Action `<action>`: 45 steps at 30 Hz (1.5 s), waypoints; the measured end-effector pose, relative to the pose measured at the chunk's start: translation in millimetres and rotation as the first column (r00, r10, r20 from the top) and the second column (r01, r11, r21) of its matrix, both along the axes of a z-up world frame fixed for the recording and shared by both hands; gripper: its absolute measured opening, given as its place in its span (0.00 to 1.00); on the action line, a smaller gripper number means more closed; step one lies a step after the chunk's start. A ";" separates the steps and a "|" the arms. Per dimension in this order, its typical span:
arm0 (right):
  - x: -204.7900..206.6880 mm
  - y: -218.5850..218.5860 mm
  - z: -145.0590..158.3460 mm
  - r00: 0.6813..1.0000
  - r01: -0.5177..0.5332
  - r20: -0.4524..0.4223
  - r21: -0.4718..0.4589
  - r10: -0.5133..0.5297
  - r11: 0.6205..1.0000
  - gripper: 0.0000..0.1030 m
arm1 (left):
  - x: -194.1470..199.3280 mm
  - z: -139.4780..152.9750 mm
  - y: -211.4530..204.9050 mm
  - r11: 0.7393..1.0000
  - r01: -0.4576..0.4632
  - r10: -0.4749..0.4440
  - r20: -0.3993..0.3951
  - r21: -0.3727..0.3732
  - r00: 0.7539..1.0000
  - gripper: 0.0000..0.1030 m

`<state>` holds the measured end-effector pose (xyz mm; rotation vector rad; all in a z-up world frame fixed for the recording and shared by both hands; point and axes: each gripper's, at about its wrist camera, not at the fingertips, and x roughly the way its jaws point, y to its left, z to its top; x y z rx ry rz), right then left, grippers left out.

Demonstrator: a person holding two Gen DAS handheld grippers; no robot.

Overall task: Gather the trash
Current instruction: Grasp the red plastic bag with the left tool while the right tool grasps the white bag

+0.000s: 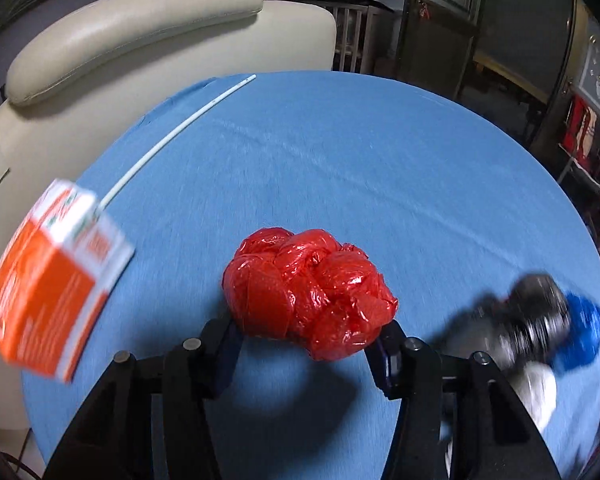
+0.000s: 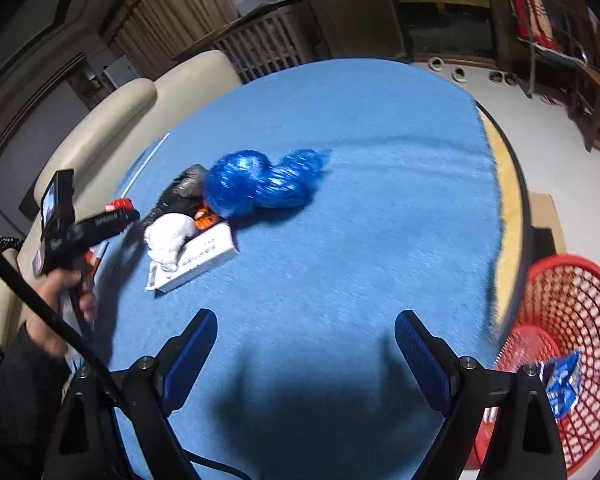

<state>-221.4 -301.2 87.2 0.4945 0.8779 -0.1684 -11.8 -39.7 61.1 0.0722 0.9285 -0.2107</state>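
Note:
In the left wrist view my left gripper holds a crumpled red plastic bag between its fingers, above the blue tablecloth. An orange and white carton lies at the left. A blurred pile of black, blue and white trash is at the right. In the right wrist view my right gripper is open and empty over the cloth. A blue plastic bag, a black bag, white crumpled paper and a white box lie ahead on the left. The left gripper shows at far left.
A red mesh basket stands on the floor right of the table, with a blue wrapper inside. A thin white stick lies on the cloth. A cream sofa is behind the round table. The table's yellow edge shows at the right.

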 end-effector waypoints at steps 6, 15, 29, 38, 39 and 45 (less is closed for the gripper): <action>37.1 27.3 8.3 0.991 -0.115 0.060 -0.025 0.116 0.993 0.90 | -26.5 -1.3 14.0 0.999 -0.032 0.032 0.005 -0.032 0.999 0.54; 124.8 78.4 11.5 0.960 -0.262 0.103 0.004 0.260 0.965 0.89 | -35.3 -11.9 45.3 0.993 -0.080 0.078 -0.021 -0.091 0.997 0.54; 155.8 79.3 -18.7 0.968 -0.249 0.058 0.086 0.244 0.965 0.43 | -57.5 -11.5 39.8 0.992 -0.042 0.041 -0.018 -0.118 0.999 0.54; 106.8 57.3 5.1 0.970 -0.208 0.151 0.125 0.189 0.970 0.43 | -72.9 -8.9 24.2 0.995 0.000 0.000 0.000 -0.102 1.000 0.54; 102.9 54.9 6.6 0.971 -0.203 0.157 0.130 0.182 0.970 0.43 | -75.9 -8.4 21.8 0.995 0.006 -0.006 0.002 -0.100 1.000 0.54; 62.5 33.8 11.9 0.973 -0.161 0.192 0.168 0.128 0.973 0.43 | -99.5 -1.6 2.9 0.994 0.064 -0.063 0.019 -0.088 0.998 0.54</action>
